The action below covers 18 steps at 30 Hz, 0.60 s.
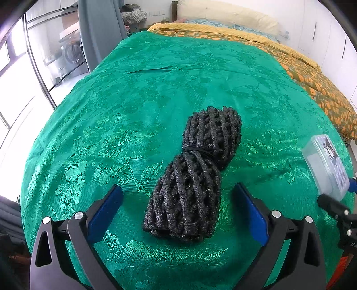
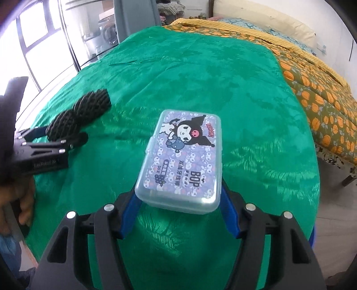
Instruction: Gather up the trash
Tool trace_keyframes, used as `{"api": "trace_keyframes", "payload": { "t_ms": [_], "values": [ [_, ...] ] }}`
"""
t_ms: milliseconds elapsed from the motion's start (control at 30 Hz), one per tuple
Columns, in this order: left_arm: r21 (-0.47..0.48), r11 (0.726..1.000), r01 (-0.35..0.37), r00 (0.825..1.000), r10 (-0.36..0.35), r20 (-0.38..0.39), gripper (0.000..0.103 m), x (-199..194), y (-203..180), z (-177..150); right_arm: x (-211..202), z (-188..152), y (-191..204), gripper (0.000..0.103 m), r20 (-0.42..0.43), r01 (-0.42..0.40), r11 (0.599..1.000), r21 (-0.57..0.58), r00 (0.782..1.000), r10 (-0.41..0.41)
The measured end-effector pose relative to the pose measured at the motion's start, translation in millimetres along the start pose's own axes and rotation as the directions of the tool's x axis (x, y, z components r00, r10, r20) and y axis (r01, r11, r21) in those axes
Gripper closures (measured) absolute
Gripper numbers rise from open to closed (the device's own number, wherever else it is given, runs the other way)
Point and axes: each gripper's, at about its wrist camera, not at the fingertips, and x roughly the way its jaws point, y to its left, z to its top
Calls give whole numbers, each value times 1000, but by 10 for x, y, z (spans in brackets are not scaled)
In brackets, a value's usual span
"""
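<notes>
A black foam net bundle (image 1: 196, 174), tied at its waist with a black band, lies on the green bedspread (image 1: 156, 89). My left gripper (image 1: 178, 187) is open wide, with its blue pads on either side of the bundle's near end and not touching it. My right gripper (image 2: 178, 194) is shut on a translucent plastic box (image 2: 180, 160) with a purple cartoon label and holds it above the bedspread. That box (image 1: 325, 165) also shows at the right edge of the left wrist view. From the right wrist view, the bundle (image 2: 84, 116) and left gripper (image 2: 55, 133) sit far left.
An orange-patterned quilt (image 1: 312, 78) and pillows (image 1: 223, 15) cover the far right of the bed. Glass doors (image 1: 44, 55) and a grey curtain (image 1: 98, 33) stand at the left. A person's hand (image 2: 24, 200) holds the left gripper. A blue rim (image 2: 312, 236) peeks out below the bed's right edge.
</notes>
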Motion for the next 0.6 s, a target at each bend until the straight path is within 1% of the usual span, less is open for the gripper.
{"api": "trace_keyframes", "payload": {
  "t_ms": [33,100,167,267,433,500,567,600],
  "values": [
    [0,1000,0,1000,0,0,6,-2,1,-2,2,-10,9,39,-1,0,1000,1,1000,0],
    [0,1000,0,1000,0,0,6,0,-1,-1,6,-18,13,28,-3,-13,1000,9,1000,13],
    [0,1000,0,1000,0,0,6,1,-3,-1,3,-27,16,23,-4,-20,1000,14,1000,20],
    [0,1000,-1,1000,1,0,6,1,-4,-1,3,-50,16,19,-7,-27,999,20,1000,27],
    [-1,1000,6,1000,-6,-3,6,1,-4,-2,-46,-88,-34,18,-19,-34,999,37,999,35],
    [19,999,35,999,-34,-21,6,11,7,20,-96,-70,-103,18,-26,-49,997,66,998,51],
    [72,992,102,993,-97,-66,5,0,54,59,-184,-36,-186,18,-22,-61,994,94,998,63],
    [77,981,177,982,-171,-79,6,-34,127,80,-258,3,-243,18,-14,-64,992,111,998,66]
  ]
}}
